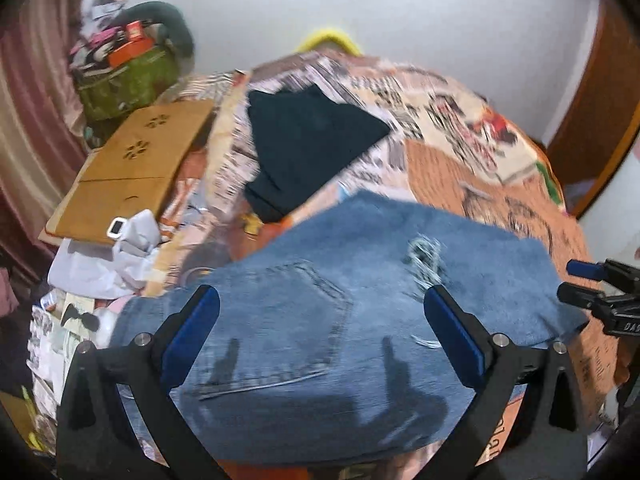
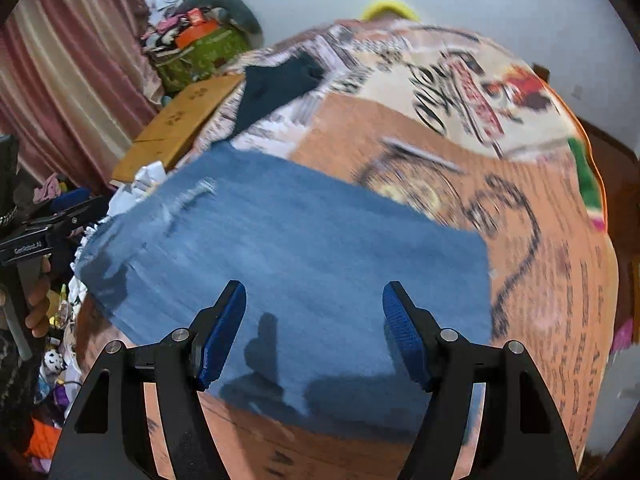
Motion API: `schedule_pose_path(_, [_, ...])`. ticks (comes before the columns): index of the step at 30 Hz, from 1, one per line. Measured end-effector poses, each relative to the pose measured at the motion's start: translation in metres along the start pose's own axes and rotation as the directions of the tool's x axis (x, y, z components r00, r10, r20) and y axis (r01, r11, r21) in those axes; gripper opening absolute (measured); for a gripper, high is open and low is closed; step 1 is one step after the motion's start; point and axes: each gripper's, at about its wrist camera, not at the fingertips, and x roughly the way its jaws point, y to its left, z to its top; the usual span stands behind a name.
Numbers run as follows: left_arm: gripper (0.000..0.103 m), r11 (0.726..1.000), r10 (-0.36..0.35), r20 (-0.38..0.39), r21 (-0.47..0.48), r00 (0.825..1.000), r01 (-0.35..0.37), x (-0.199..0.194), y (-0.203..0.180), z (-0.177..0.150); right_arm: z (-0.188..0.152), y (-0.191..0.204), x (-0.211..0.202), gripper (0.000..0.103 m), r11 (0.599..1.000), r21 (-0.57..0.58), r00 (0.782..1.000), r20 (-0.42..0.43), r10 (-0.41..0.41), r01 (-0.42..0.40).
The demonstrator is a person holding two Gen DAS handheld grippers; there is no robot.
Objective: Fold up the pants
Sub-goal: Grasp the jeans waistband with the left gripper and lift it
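Blue ripped jeans [image 1: 320, 312] lie folded into a flat block on the patterned bedspread [image 1: 460, 160]; a back pocket faces up in the left wrist view. My left gripper [image 1: 320, 304] hovers above them, open, with nothing between its blue pads. In the right wrist view the same jeans [image 2: 300, 260] stretch across the middle, and my right gripper [image 2: 314, 300] hangs over their near edge, open and empty. The right gripper's tips [image 1: 580, 280] show at the right edge of the left view; the left gripper [image 2: 56, 220] shows at the left of the right view, a hand [image 2: 38, 304] holding it.
A folded dark garment [image 1: 308, 148] lies farther back on the bed. Left of the bed are a brown cardboard sheet [image 1: 132, 168], white crumpled bags [image 1: 120, 252], a green bag piled with clutter [image 1: 124, 80] and a pink curtain [image 1: 28, 100]. A wooden door [image 1: 592, 100] stands at right.
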Motion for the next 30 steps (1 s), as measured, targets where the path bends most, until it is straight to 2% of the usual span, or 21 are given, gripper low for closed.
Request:
schedule_pose_path(6, [0.103, 0.991, 0.002, 0.0, -0.137, 1.0, -0.002, -0.011, 0.058, -0.008, 0.022, 0.039, 0.016, 0.068, 0.998, -0.052, 0.999, 0.019, 0.027, -0.026])
schedule_pose_path(13, [0.103, 0.947, -0.01, -0.114, -0.319, 0.993, -0.027, 0.002, 0.137, -0.055, 0.03, 0.082, 0.051, 0.068, 0.99, -0.095, 0.994, -0.042, 0.102, -0.106])
schedule_pose_path(15, [0.103, 0.924, -0.025, -0.142, -0.381, 0.99, -0.031, 0.007, 0.157, -0.073, 0.029, 0.094, 0.06, 0.068, 0.986, -0.11, 0.991, -0.065, 0.119, -0.126])
schedule_pose_path(17, [0.103, 0.888, -0.043, -0.179, -0.459, 0.983, -0.045, 0.011, 0.175, -0.095, 0.026, 0.105, 0.073, 0.068, 0.982, -0.119, 0.987, -0.094, 0.134, -0.145])
schedule_pose_path(21, [0.103, 0.839, -0.147, -0.218, -0.544, 0.965, 0.005, 0.017, 0.193, -0.126, 0.018, 0.115, 0.084, 0.085, 0.983, -0.123, 0.989, -0.07, 0.131, -0.139])
schedule_pose_path(24, [0.103, 0.783, -0.249, -0.208, -0.618, 0.946, 0.07, 0.022, 0.2, -0.138, 0.017, 0.121, 0.085, 0.086, 0.983, -0.139, 0.991, -0.067, 0.113, -0.122])
schedule_pose_path(27, [0.103, 0.7, -0.374, -0.177, -0.698, 0.91, 0.151, 0.033, 0.205, -0.146, 0.019, 0.122, 0.084, 0.086, 0.982, -0.147, 0.992, -0.074, 0.105, -0.115])
schedule_pose_path(28, [0.103, 0.678, -0.395, -0.166, -0.716, 0.904, 0.165, 0.037, 0.206, -0.148, 0.019, 0.122, 0.084, 0.086, 0.982, -0.15, 0.992, -0.076, 0.102, -0.113])
schedule_pose_path(30, [0.103, 0.66, -0.416, -0.147, -0.728, 0.897, 0.186, 0.042, 0.206, -0.147, 0.018, 0.122, 0.085, 0.086, 0.982, -0.152, 0.992, -0.075, 0.099, -0.11])
